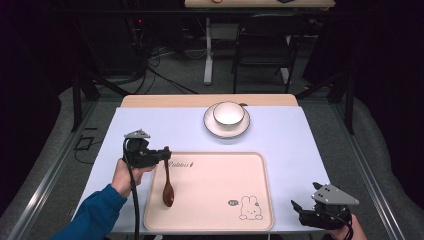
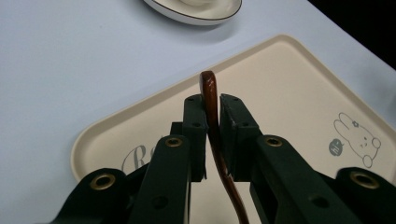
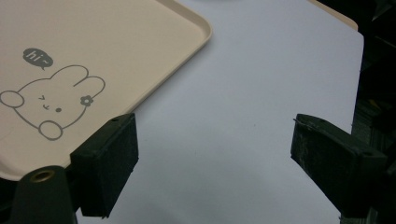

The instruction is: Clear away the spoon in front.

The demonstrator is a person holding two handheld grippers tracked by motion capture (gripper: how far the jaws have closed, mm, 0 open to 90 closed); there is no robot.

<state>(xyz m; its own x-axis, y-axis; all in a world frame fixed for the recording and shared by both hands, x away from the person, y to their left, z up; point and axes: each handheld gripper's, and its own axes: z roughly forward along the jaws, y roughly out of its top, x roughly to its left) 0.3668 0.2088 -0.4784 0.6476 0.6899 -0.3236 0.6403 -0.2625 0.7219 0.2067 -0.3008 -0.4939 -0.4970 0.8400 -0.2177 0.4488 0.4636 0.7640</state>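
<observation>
At the left side of the table (image 1: 125, 125), the left tool (image 1: 162, 155) is clamped on the handle of a brown wooden spoon (image 1: 167, 182). In the left gripper view the two black jaws press the thin handle from both sides, and the handle end rises a little above them. The spoon hangs over the left part of the cream tray (image 1: 220, 200), with its bowl low at the tray surface; I cannot tell if it touches. Behind the tray, a white bowl (image 1: 229, 114) stands on a plate (image 1: 212, 127). On the tray's right front corner a rabbit drawing (image 1: 248, 208) is printed. At the right, just beside the tray, the right tool (image 1: 299, 210) has its jaws wide apart, with only the table cover between them.
</observation>
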